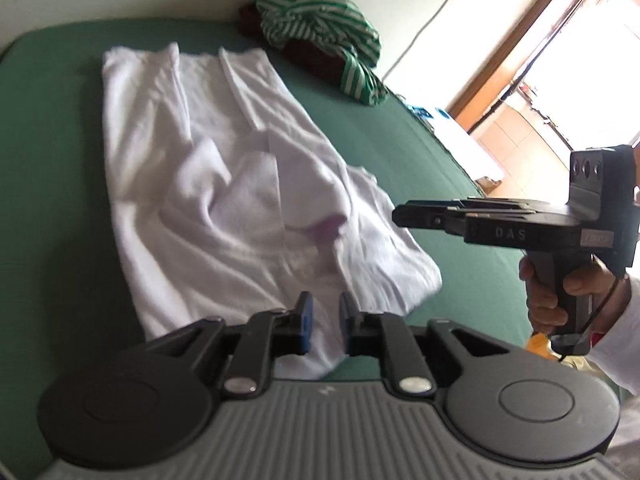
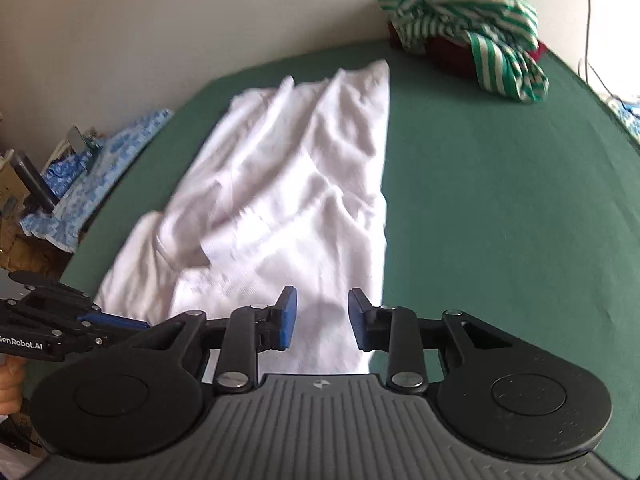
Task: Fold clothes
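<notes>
A white garment (image 1: 224, 184) lies partly folded on the green bed cover (image 2: 500, 200), along its middle, with its far end near the back edge. The left gripper (image 1: 325, 322) hangs above the near end of the garment; its fingers stand a little apart and hold nothing. The right gripper (image 2: 322, 320) is also above the near end, fingers narrowly apart and empty. A striped green and white garment (image 2: 468, 28) sits crumpled in the far right corner (on something dark red, maybe another garment).
</notes>
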Motion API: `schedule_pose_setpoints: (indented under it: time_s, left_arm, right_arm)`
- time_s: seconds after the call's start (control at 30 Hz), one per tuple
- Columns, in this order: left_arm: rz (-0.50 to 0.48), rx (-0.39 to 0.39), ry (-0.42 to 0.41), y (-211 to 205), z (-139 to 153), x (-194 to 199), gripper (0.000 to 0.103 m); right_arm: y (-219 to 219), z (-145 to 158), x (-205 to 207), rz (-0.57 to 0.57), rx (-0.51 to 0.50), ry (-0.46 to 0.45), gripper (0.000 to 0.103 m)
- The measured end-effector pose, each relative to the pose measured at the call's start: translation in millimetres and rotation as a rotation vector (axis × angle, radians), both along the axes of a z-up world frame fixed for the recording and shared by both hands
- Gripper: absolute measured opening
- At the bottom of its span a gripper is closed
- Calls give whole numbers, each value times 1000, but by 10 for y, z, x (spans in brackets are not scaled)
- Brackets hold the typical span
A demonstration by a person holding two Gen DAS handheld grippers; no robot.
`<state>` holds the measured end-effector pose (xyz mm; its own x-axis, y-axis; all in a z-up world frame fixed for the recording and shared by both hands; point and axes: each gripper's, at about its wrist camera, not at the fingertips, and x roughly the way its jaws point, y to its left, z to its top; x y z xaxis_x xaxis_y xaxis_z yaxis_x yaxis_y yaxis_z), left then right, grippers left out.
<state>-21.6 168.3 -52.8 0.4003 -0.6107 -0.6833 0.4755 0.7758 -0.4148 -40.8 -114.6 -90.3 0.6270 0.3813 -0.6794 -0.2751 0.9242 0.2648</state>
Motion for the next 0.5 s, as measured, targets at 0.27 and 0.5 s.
schedule_pose_setpoints:
  time_s: [0.27, 0.5]
  left_arm:
    - [91, 191, -55, -299, -41, 683, 38]
    - [71, 289, -74, -479, -240, 749, 42]
  right_arm:
    - [548, 136, 450, 153, -120, -114, 32]
    - [743, -8, 293, 322, -239, -119, 32]
